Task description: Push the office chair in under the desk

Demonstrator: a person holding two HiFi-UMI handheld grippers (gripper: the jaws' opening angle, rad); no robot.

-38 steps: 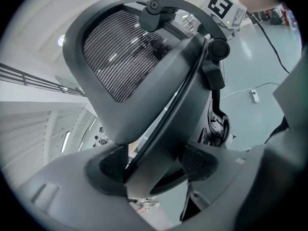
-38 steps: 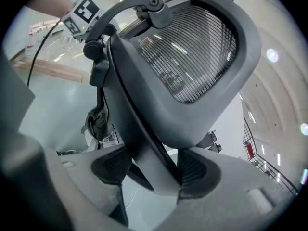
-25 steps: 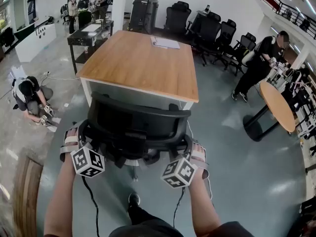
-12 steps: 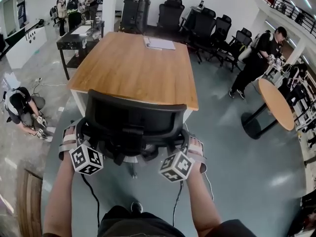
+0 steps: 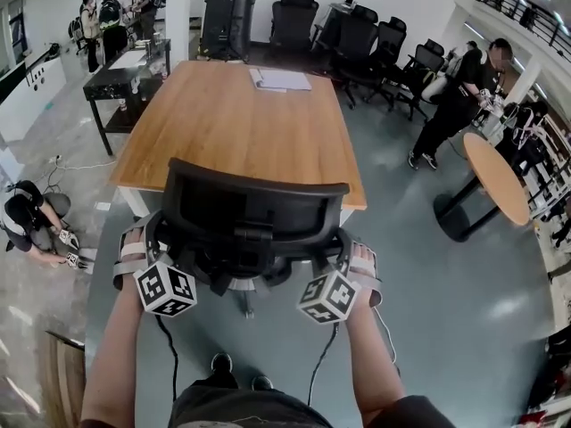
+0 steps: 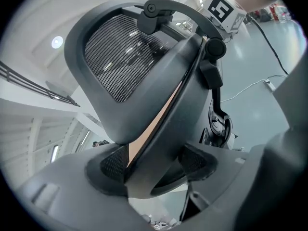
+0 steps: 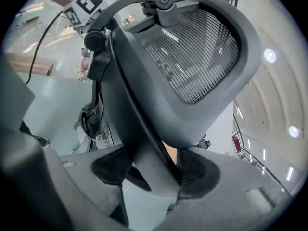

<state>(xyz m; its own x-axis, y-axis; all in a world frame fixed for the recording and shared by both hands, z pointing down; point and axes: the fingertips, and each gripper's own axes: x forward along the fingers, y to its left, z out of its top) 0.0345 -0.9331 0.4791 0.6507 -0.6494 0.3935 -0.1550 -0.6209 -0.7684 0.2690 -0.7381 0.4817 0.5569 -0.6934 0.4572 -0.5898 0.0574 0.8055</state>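
Note:
The black mesh-backed office chair (image 5: pixel 254 212) stands at the near edge of the wooden desk (image 5: pixel 241 123); its backrest top overlaps that edge in the head view. My left gripper (image 5: pixel 153 239) is shut on the left rim of the backrest (image 6: pixel 120 61), its pads (image 6: pixel 115 162) pressed against the frame. My right gripper (image 5: pixel 343 248) is shut on the right rim of the backrest (image 7: pixel 192 57), with the rim wedged between its pads (image 7: pixel 197 170). The seat and the chair's base are mostly hidden behind the backrest.
A sheet of paper (image 5: pixel 281 78) lies at the desk's far end. Black chairs (image 5: pixel 375 43) crowd the back. A round table (image 5: pixel 500 181) and a standing person (image 5: pixel 459 96) are at the right, a crouching person (image 5: pixel 27 217) at the left. Cables trail from both grippers.
The chair and both grippers have moved forward toward the desk; the backrest top now overlaps the desk's near edge. The grips look the same.

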